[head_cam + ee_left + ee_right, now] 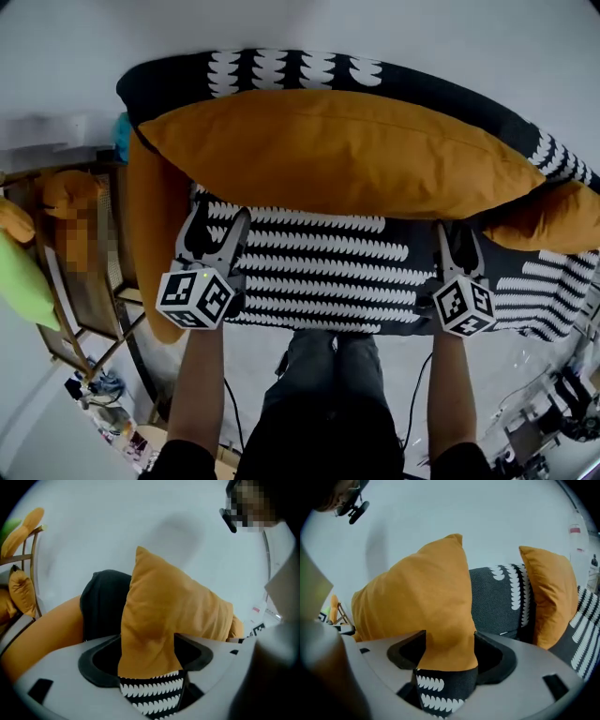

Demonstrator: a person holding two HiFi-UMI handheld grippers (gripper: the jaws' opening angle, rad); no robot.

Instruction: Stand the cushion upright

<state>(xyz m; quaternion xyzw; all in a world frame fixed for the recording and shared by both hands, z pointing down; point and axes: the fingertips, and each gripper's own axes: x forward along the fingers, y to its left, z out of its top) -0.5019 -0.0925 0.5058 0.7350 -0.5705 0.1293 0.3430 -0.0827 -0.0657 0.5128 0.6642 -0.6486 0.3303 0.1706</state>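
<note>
A large orange cushion (347,150) stands on its long edge on the black-and-white patterned sofa seat (319,272), leaning on the sofa back. My left gripper (220,230) is at the left part of its lower edge and my right gripper (459,239) at the right part. In the left gripper view the cushion (164,616) rises between the jaws of the left gripper (147,653), with a gap on the left side. The right gripper view shows the cushion (422,602) between the spread jaws of the right gripper (450,651). Both grippers look open, not pinching the fabric.
A second orange cushion (553,220) leans at the sofa's right end, and another orange one (155,225) hangs over the left end. The dark sofa back (281,70) meets a white wall. A wooden rack (94,281) with orange and green cushions stands on the left.
</note>
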